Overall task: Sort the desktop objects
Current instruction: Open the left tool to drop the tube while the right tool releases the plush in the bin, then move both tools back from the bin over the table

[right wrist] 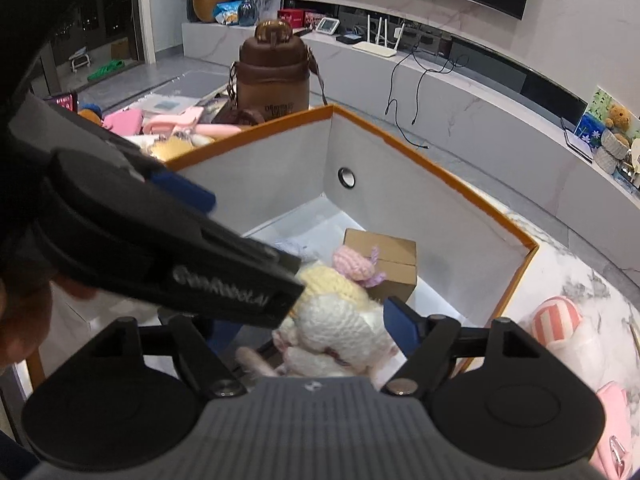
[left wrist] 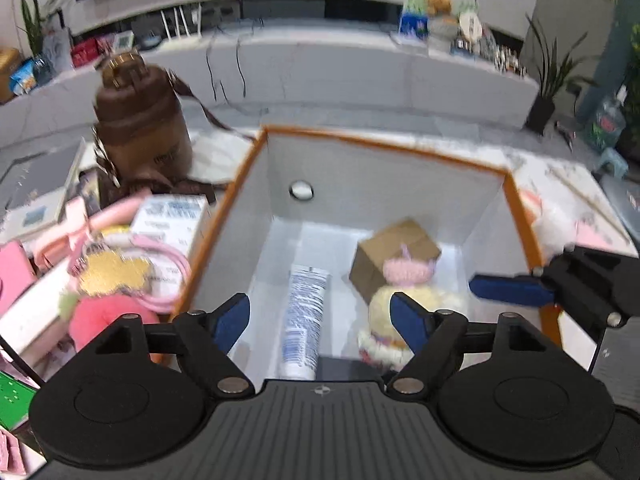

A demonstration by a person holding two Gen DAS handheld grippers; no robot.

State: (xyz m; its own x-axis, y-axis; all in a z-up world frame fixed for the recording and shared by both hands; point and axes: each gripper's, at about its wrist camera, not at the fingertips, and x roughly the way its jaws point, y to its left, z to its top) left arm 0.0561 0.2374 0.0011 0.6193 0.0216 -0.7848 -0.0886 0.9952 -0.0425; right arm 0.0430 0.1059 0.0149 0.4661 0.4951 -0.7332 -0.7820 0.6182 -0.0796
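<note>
Where the box (left wrist: 516,200) opens, 1 tube (left wrist: 304,320), 1 carton (left wrist: 394,246), 1 doll (left wrist: 380,312).

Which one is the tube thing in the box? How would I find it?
Look inside the big orange-edged box. The tube lies flat on its white floor, left of the knitted doll and brown carton. It alone is long, white, with blue print.

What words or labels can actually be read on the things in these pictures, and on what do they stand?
"GenRobot.AI", roughly, white and blurred: on the black body of the left gripper, seen from the right wrist.
Brown bottle: gold lettering low on its front, too small to read.
White tube in the orange-rimmed box: blue print and barcode, blurred.
White carton left of the box: label text, blurred.
</note>
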